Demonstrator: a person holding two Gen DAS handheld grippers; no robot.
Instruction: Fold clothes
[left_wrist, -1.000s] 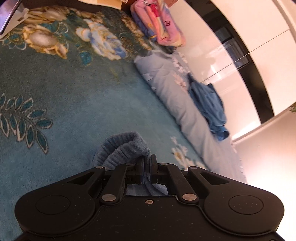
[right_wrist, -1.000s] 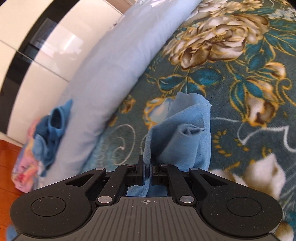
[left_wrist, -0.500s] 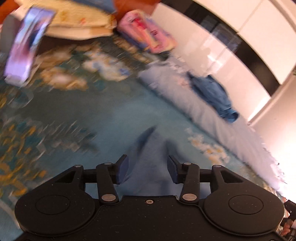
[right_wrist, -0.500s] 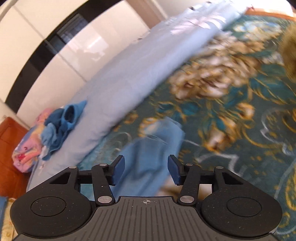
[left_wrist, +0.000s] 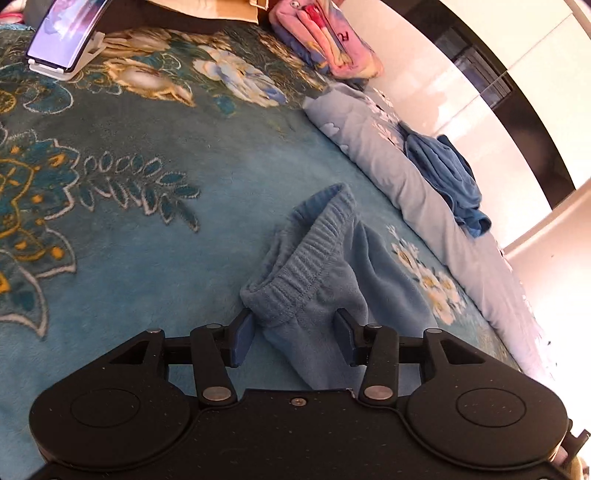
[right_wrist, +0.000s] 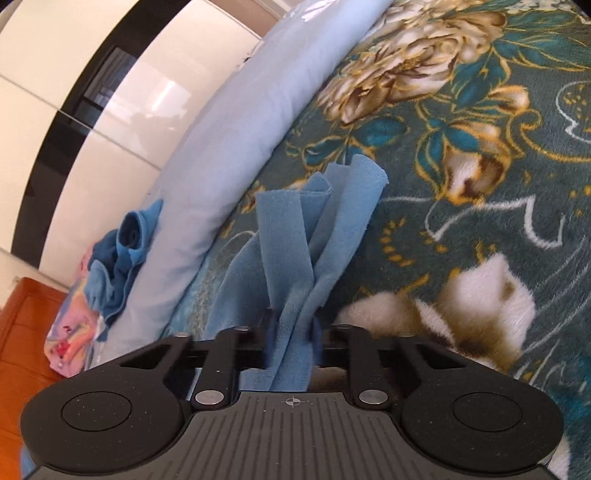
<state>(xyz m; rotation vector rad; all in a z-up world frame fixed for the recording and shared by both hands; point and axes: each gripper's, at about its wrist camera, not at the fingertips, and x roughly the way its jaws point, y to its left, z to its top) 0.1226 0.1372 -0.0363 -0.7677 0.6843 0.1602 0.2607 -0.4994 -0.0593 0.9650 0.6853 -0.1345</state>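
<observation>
A light blue fleece garment lies on the floral teal blanket (left_wrist: 155, 236). Its ribbed elastic waistband (left_wrist: 314, 258) sits between the fingers of my left gripper (left_wrist: 293, 332), which is open, with the jaws either side of the band. In the right wrist view the garment's folded, bunched hem end (right_wrist: 317, 229) rises up from my right gripper (right_wrist: 291, 339), whose jaws are closed on the fabric.
A long pale blue pillow (left_wrist: 399, 173) lies along the white wardrobe, with a crumpled darker blue garment (left_wrist: 447, 177) on it. A pink patterned bundle (left_wrist: 332, 40) and a phone on a white stand (left_wrist: 66, 37) sit at the blanket's far edge.
My left gripper let go of the waistband and now stands open around it. My right gripper opened half a second ago and has closed on the hem end again.
</observation>
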